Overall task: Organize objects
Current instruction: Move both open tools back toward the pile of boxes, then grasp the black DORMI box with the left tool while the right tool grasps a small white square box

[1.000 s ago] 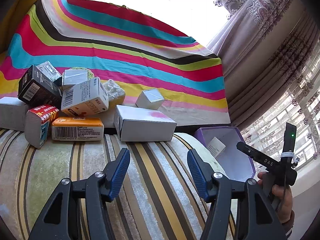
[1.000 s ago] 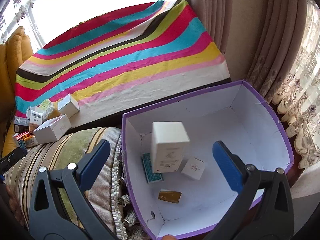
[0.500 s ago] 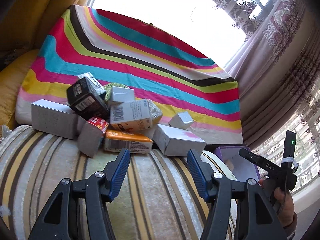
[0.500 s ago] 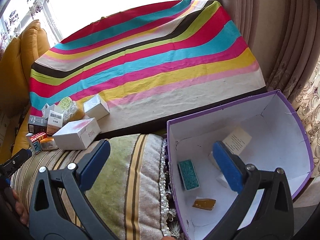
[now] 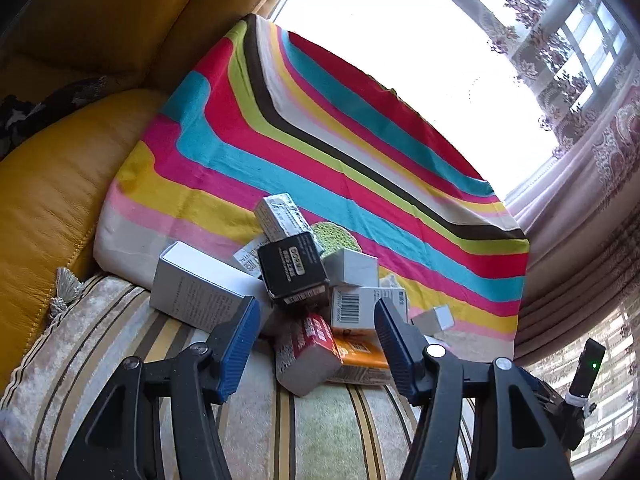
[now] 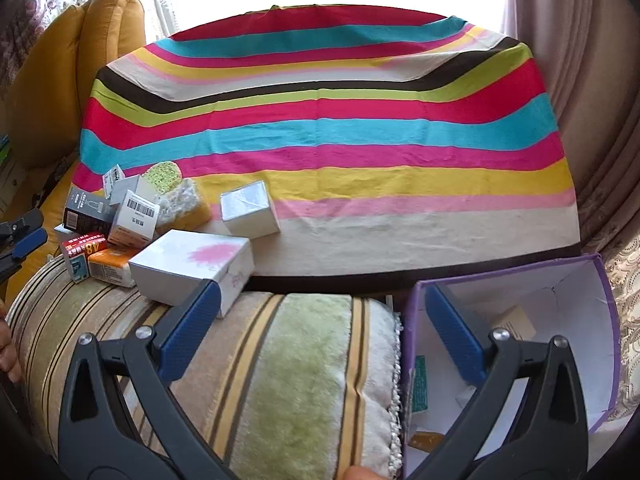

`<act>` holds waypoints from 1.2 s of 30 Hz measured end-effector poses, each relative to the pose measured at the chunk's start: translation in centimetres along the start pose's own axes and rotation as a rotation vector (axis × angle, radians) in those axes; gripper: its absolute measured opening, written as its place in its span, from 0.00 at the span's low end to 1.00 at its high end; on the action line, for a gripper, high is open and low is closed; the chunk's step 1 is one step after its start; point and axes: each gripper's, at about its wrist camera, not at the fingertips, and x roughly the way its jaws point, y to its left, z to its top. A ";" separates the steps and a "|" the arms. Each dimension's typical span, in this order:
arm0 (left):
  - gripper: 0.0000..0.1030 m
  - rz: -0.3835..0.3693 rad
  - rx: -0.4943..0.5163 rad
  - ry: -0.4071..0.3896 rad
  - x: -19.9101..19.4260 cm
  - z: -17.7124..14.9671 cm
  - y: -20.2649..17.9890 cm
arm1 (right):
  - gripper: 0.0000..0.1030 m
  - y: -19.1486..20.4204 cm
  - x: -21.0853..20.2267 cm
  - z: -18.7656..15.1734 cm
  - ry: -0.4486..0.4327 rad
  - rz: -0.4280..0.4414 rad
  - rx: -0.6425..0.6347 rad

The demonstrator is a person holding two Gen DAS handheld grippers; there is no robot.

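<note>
A pile of small boxes lies where the striped cushion [image 5: 312, 432] meets the rainbow cloth [image 5: 320, 140]. My left gripper [image 5: 316, 340] is open and empty, its blue pads either side of a red-and-grey box [image 5: 308, 354] without touching it. Behind stand a black box [image 5: 292, 272], a barcoded white box [image 5: 360, 308], an orange box [image 5: 360, 354] and a long white box [image 5: 196, 288]. My right gripper [image 6: 320, 324] is open and empty above the cushion [image 6: 296, 380]. A white box with a pink stain [image 6: 192, 264] lies by its left pad. The purple bin [image 6: 600, 340] sits at the right.
The bin holds a teal packet [image 6: 420, 380], a beige card [image 6: 516, 322] and a gold item [image 6: 426, 440]. A small white cube [image 6: 250, 208] rests on the cloth [image 6: 320, 140]. A yellow leather sofa [image 5: 52, 200] rises on the left, curtains [image 6: 592, 100] on the right.
My left gripper has swung left and closed in on the box pile. My right gripper has swung left off the purple bin to above the cushion. A white box fell into the bin.
</note>
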 end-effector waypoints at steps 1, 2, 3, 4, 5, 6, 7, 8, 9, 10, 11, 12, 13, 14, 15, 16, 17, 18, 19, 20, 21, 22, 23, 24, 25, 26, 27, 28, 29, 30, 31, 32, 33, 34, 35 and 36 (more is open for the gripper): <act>0.59 0.004 -0.015 -0.002 0.3 0.3 0.3 | 1.00 0.4 0.2 0.3 -0.003 0.001 -0.009; 0.59 0.016 -0.023 -0.002 0.6 0.6 0.4 | 1.00 0.7 0.4 0.7 -0.005 0.006 -0.017; 0.59 0.023 -0.032 -0.001 0.9 0.9 0.7 | 1.00 1.0 0.6 1.1 -0.007 0.013 -0.024; 0.59 0.023 -0.041 0.003 1.3 1.1 0.7 | 1.00 1.3 0.7 1.5 -0.014 0.025 -0.030; 0.59 0.023 -0.048 0.008 1.7 1.3 0.8 | 1.00 1.6 0.9 1.9 -0.019 0.033 -0.035; 0.59 0.027 -0.050 0.011 2.0 1.5 0.7 | 1.00 1.9 1.3 2.3 -0.018 0.034 -0.039; 0.59 0.036 -0.050 0.014 2.4 1.7 0.7 | 1.00 2.1 1.6 2.7 -0.016 0.037 -0.044; 0.59 0.047 -0.051 0.020 2.8 1.8 0.7 | 1.00 2.4 2.0 3.0 -0.015 0.045 -0.052; 0.59 0.057 -0.057 0.026 3.1 1.9 0.7 | 1.00 2.8 2.4 3.3 -0.014 0.046 -0.063; 0.59 0.064 -0.064 0.028 3.4 2.0 0.8 | 1.00 3.1 2.9 3.6 -0.007 0.039 -0.075; 0.59 0.072 -0.066 0.031 3.7 2.1 0.9 | 1.00 3.5 3.4 3.8 0.000 0.036 -0.088; 0.59 0.078 -0.065 0.031 4.0 2.2 0.9 | 1.00 3.8 3.8 3.9 0.005 0.041 -0.099; 0.59 0.084 -0.062 0.027 4.2 2.2 0.8 | 1.00 4.0 4.3 4.1 0.014 0.043 -0.109; 0.59 0.092 -0.055 0.026 4.4 2.2 0.8 | 1.00 4.2 4.8 4.2 0.025 0.040 -0.116; 0.59 0.098 -0.050 0.030 4.6 2.3 0.7 | 1.00 4.4 5.2 4.4 0.034 0.040 -0.123; 0.59 0.099 -0.048 0.036 4.8 2.2 0.7 | 1.00 4.6 5.6 4.4 0.041 0.044 -0.130; 0.59 0.100 -0.047 0.042 5.1 2.2 0.7 | 1.00 4.8 6.0 4.6 0.048 0.043 -0.136; 0.59 0.103 -0.044 0.047 5.3 2.3 0.7 | 1.00 5.0 6.4 4.7 0.056 0.038 -0.143; 0.59 0.106 -0.044 0.049 5.4 2.2 0.7 | 1.00 5.2 6.8 4.8 0.063 0.035 -0.151; 0.59 0.107 -0.045 0.051 5.5 2.3 0.7 | 1.00 5.4 7.1 4.9 0.068 0.034 -0.156; 0.59 0.110 -0.044 0.053 5.6 2.3 0.7 | 1.00 5.4 7.4 5.1 0.073 0.030 -0.160; 0.59 0.110 -0.043 0.055 5.7 2.3 0.7 | 0.99 5.5 7.7 5.2 0.077 0.027 -0.164; 0.59 0.109 -0.043 0.058 5.8 2.3 0.6 | 0.99 5.5 7.9 5.3 0.082 0.023 -0.165; 0.59 0.109 -0.038 0.060 5.9 2.3 0.5 | 0.97 5.5 8.3 5.4 0.088 0.022 -0.163; 0.58 0.111 -0.032 0.060 5.9 2.3 0.4 | 0.94 5.4 8.6 5.5 0.095 0.021 -0.160; 0.58 0.111 -0.025 0.061 6.0 2.2 0.3 | 0.92 5.4 8.9 5.6 0.105 0.020 -0.156; 0.54 0.110 -0.017 0.062 6.0 2.2 0.2 | 0.88 5.3 9.3 5.7 0.115 0.022 -0.152; 0.49 0.111 -0.009 0.065 6.1 2.1 0.1 | 0.83 5.2 9.7 5.7 0.126 0.025 -0.147; 0.45 0.112 -0.003 0.067 6.1 2.0 -0.1 | 0.81 5.1 10.0 5.7 0.137 0.031 -0.144; 0.43 0.109 0.003 0.070 6.2 1.9 -0.2 | 0.75 5.0 10.3 5.7 0.149 0.037 -0.141; 0.43 0.104 0.010 0.070 6.2 1.9 -0.3 | 0.68 5.0 10.5 5.6 0.161 0.046 -0.140; 0.42 0.106 0.018 0.068 6.2 1.8 -0.4 | 0.65 5.0 10.7 5.5 0.169 0.055 -0.139; 0.42 0.105 0.023 0.067 6.1 1.8 -0.5 | 0.59 5.0 10.8 5.4 0.173 0.059 -0.139; 0.41 0.103 0.025 0.065 6.1 1.8 -0.5 | 0.51 5.0 10.8 5.3 0.173 0.061 -0.139; 0.41 0.101 0.026 0.063 6.0 1.7 -0.5 | 0.48 5.0 10.8 5.3 0.172 0.062 -0.138; 0.41 0.098 0.026 0.059 5.9 1.7 -0.6 | 0.48 5.0 10.7 5.3 0.168 0.063 -0.138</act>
